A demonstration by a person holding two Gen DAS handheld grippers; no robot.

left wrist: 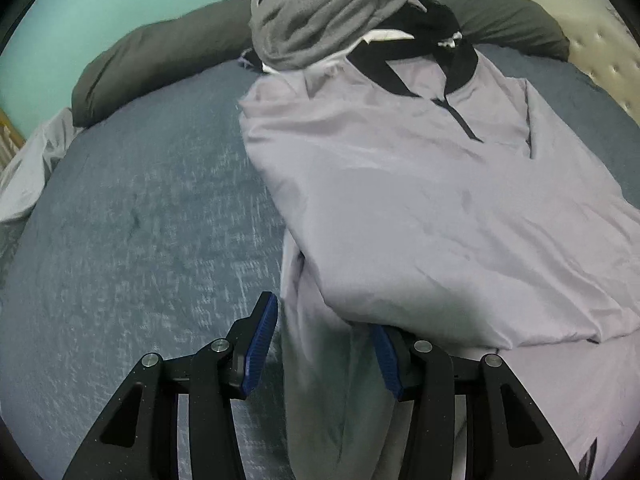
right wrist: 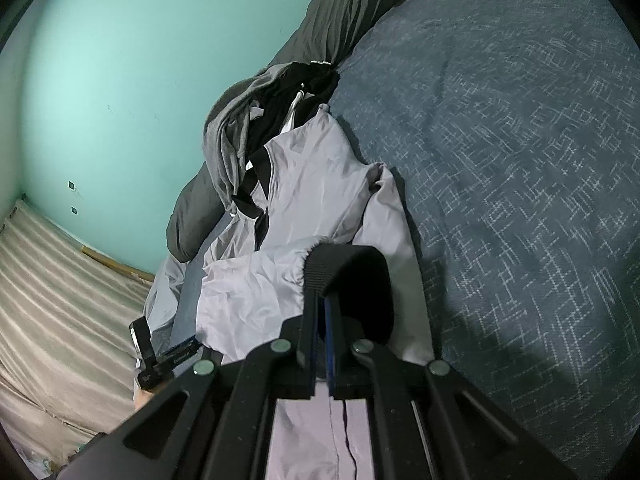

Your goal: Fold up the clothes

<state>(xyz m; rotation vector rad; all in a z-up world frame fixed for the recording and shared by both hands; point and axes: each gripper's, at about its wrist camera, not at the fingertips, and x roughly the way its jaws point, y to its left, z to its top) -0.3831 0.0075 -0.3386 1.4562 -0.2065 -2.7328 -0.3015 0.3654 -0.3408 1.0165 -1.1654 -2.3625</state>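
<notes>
Lilac jacket [left wrist: 420, 208] — black collar — on blue-flecked bedspread [left wrist: 152, 220].

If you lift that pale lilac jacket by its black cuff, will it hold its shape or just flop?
Probably flop: the lilac jacket lies in soft wrinkles on the bed. The sleeve sags from the black cuff that the right gripper pinches. It looks thin, so likely light, perhaps slippery.

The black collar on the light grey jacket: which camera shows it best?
Left wrist view: the black collar and zip placket face the camera, partly under the dark grey garment. The right wrist view shows the collar only as a narrow, edge-on strip.
</notes>
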